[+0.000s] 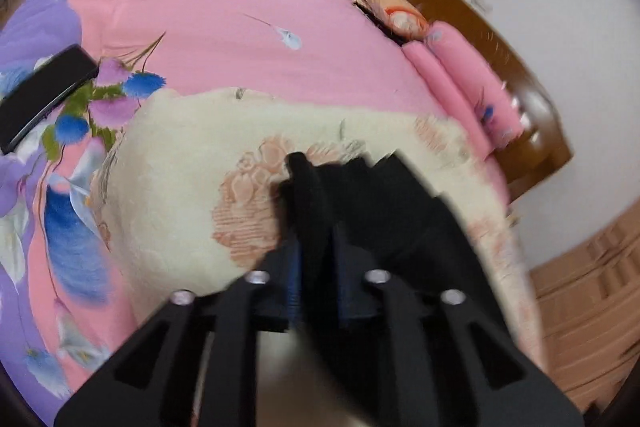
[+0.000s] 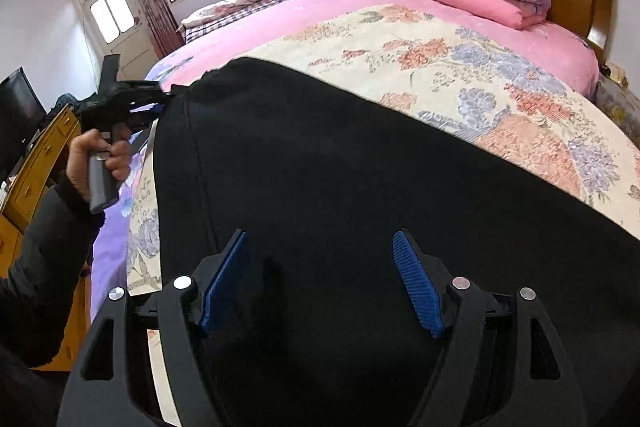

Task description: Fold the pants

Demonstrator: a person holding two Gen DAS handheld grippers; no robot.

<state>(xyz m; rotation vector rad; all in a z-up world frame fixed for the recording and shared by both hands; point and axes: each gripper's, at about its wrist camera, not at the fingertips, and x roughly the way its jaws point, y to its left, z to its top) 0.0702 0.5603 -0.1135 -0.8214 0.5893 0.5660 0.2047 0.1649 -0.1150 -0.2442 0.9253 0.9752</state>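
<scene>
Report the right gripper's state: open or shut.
Open: the right gripper has its blue pads spread wide above the black pants, gripping nothing.

- The right gripper (image 2: 320,279) has matte black angular arms, four round silver screws and two ribbed blue pads (image 2: 418,287).
- The left gripper (image 1: 316,263) has the same black frame and silver screws, with blue pads partly hidden.
- Its handle (image 2: 100,183) is grey.
- The sleeve (image 2: 48,267) is dark and padded.
</scene>
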